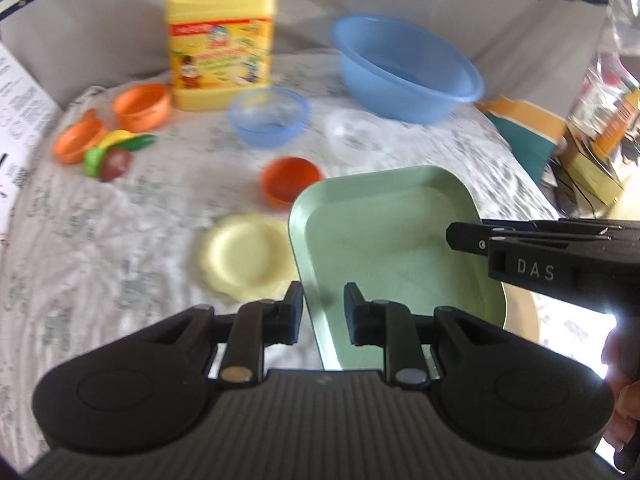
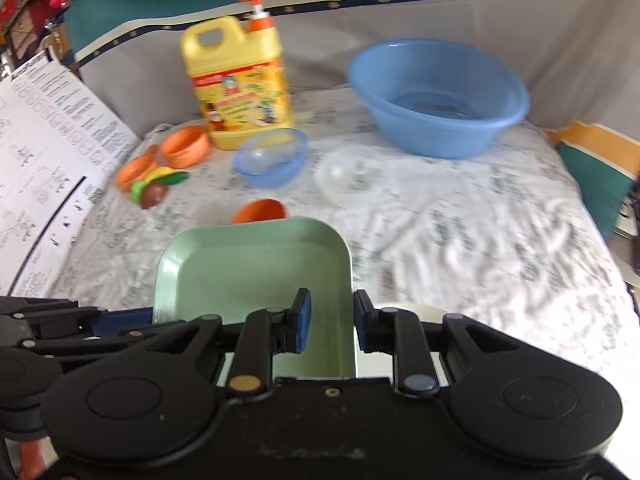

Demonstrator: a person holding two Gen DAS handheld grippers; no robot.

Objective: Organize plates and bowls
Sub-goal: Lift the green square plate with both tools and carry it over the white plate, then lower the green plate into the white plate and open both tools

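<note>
A green rectangular plate [image 1: 392, 236] is held up above the cloth between both grippers. My left gripper [image 1: 323, 312] straddles its left rim, jaws a little apart, with a gap showing at the rim. My right gripper [image 2: 331, 320] straddles its right rim [image 2: 256, 272] the same way. A pale yellow plate [image 1: 244, 256] lies on the cloth left of the green plate. A small orange bowl [image 1: 290, 184], a small blue bowl [image 1: 268, 116], a clear bowl [image 1: 354, 132] and two orange bowls [image 1: 140, 106] sit farther back.
A large blue basin [image 1: 404, 68] stands at the back right and a yellow detergent jug [image 1: 220, 40] at the back middle. Toy fruit [image 1: 114, 156] lies at the left. A printed sheet [image 2: 44, 128] leans at the left edge. Boxes and a bag [image 1: 600, 128] crowd the right.
</note>
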